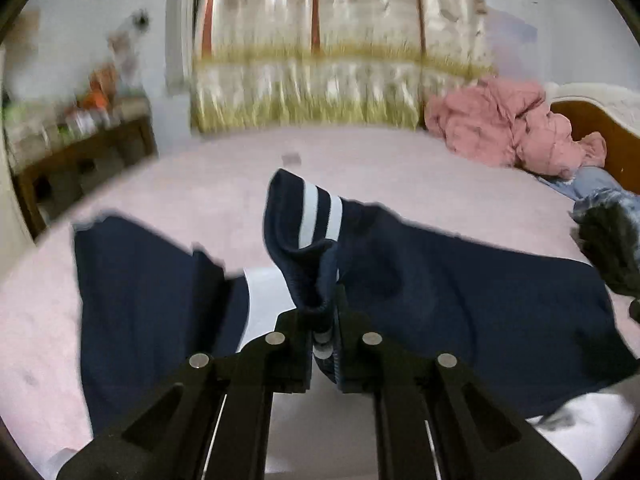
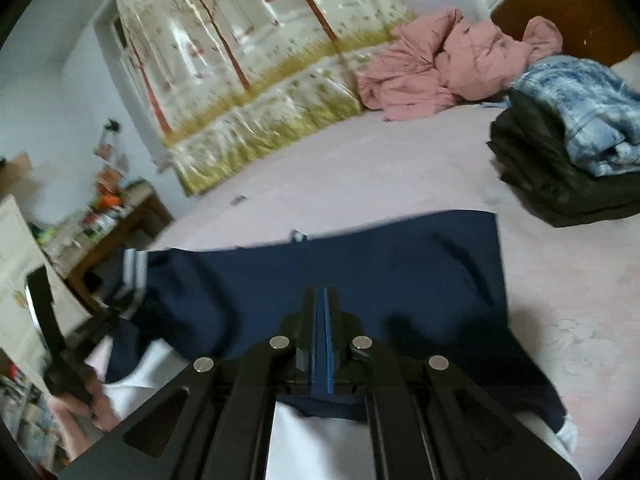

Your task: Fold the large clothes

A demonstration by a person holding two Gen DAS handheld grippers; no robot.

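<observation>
A navy garment with white panels lies spread on the pink bed. My left gripper is shut on its navy cuff with two white stripes, which stands up above the fingers. In the right wrist view the same navy garment lies flat ahead. My right gripper is shut on a navy fold of it, which shows between the blue pads. The left gripper and the hand holding it show at the far left of the right wrist view.
A pink quilt is heaped at the far side of the bed. A stack of folded dark and blue clothes sits at the right. A curtain with trees hangs behind. A wooden table with clutter stands left of the bed.
</observation>
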